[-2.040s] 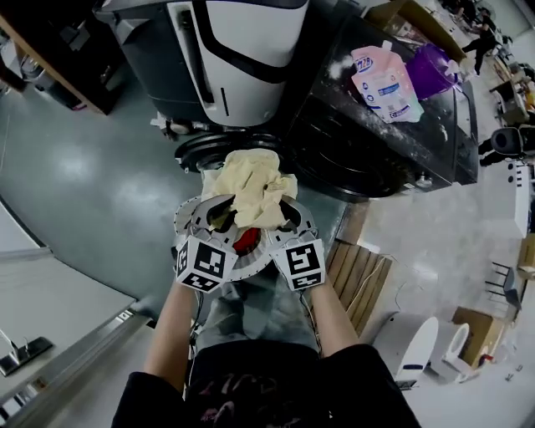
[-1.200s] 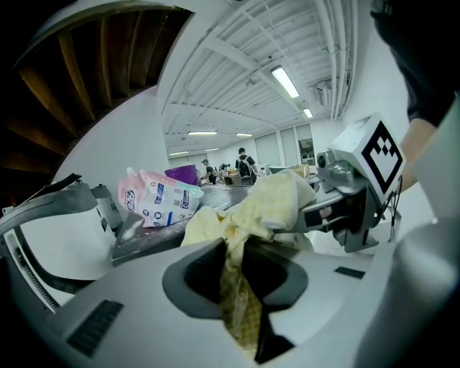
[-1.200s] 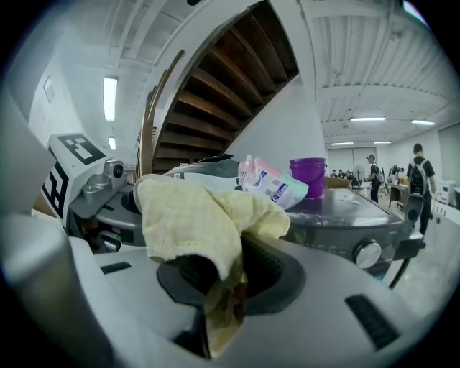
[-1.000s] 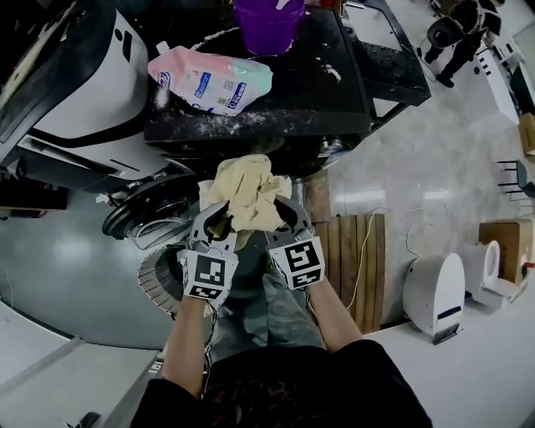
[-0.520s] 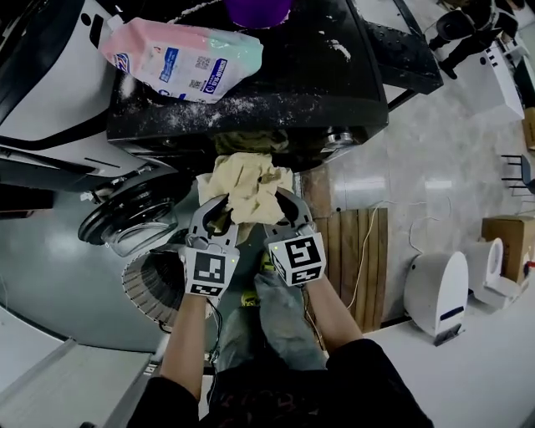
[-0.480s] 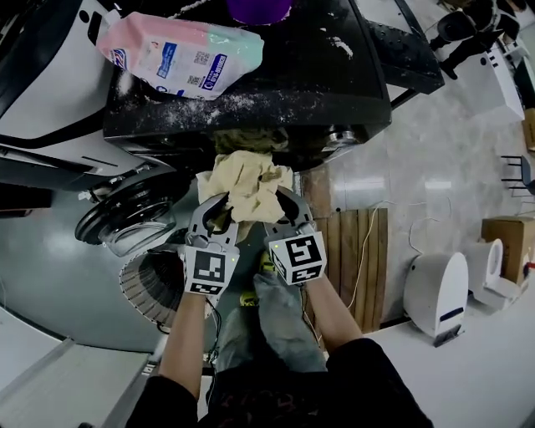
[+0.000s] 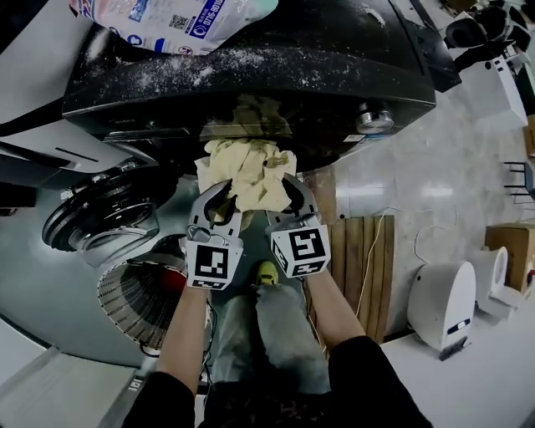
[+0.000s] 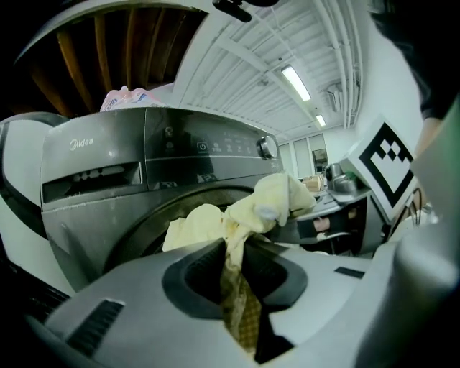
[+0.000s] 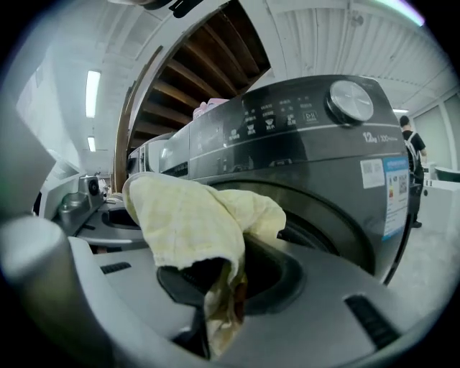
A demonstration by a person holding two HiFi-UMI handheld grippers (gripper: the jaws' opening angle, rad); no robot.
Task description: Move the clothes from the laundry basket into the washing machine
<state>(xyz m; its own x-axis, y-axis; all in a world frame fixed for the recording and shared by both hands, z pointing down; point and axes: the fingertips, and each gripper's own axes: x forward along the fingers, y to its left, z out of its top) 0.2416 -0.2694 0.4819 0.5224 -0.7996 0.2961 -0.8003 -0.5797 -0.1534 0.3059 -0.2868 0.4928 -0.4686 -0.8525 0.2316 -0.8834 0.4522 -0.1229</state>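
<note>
Head view: I hold one pale yellow cloth (image 7: 249,171) between the left gripper (image 7: 216,205) and the right gripper (image 7: 294,201). They sit side by side, marker cubes toward the camera. The cloth bunches up above both sets of jaws, directly in front of the dark washing machine (image 7: 276,67) and just below its front edge. A second wad of tan fabric (image 7: 253,113) shows at the drum mouth above the held cloth. The machine's round glass door (image 7: 100,219) stands swung out at the left. The ribbed laundry basket (image 7: 138,297) lies below the door, beside my left forearm. A pink and blue detergent pouch (image 7: 171,12) lies on the powder-dusted machine top. A slatted wooden board (image 7: 361,251) lies on the floor to the right.

Left gripper view: I read the jaws as nearly together, pinching a twisted strand of the cloth. The strand runs down through the gap while the rest billows out ahead. The machine's control panel and the dark drum opening fill the background.

Right gripper view: the jaws here are likewise drawn in on a fold of the same cloth, which drapes over the left jaw. The drum rim lies close behind it, with the program dial (image 9: 351,100) above.
</note>
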